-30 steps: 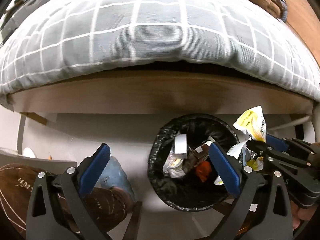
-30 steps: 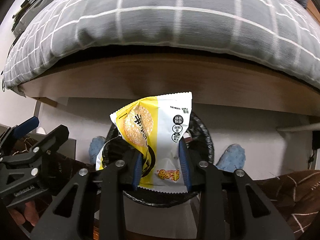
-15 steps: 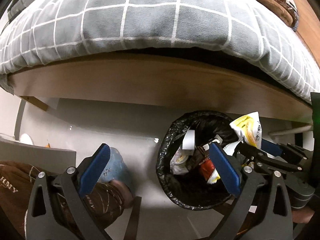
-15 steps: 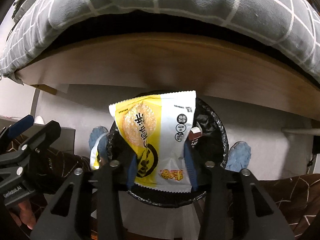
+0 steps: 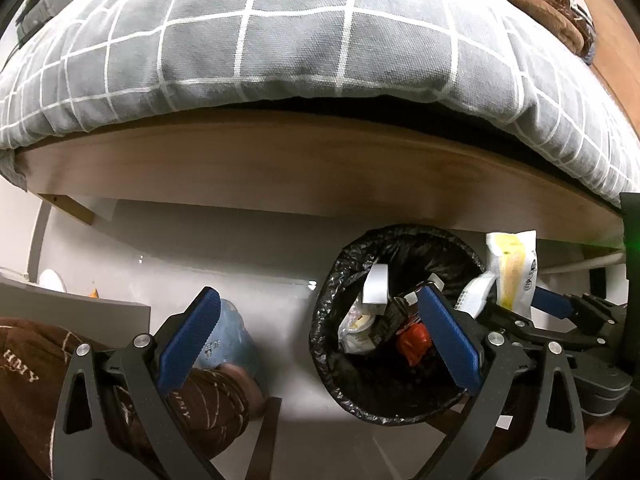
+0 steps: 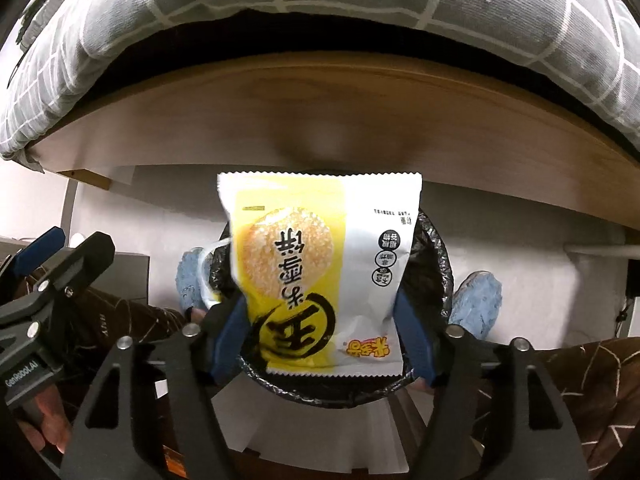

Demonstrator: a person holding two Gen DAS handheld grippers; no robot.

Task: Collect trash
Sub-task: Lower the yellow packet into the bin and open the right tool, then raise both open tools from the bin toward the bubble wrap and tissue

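The snack packet (image 6: 320, 276) hung over the lined bin (image 6: 434, 256), pinched between the right gripper (image 6: 326, 338) pads, probably so it would fall straight in. Its print was Chinese, upside down. The left gripper (image 5: 320, 340) stood open and empty beside the bin; "GenRobot.AI" showed on its body.

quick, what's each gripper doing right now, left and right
Left gripper: open, holding nothing.
Right gripper: shut on the yellow snack packet, above the trash bin.
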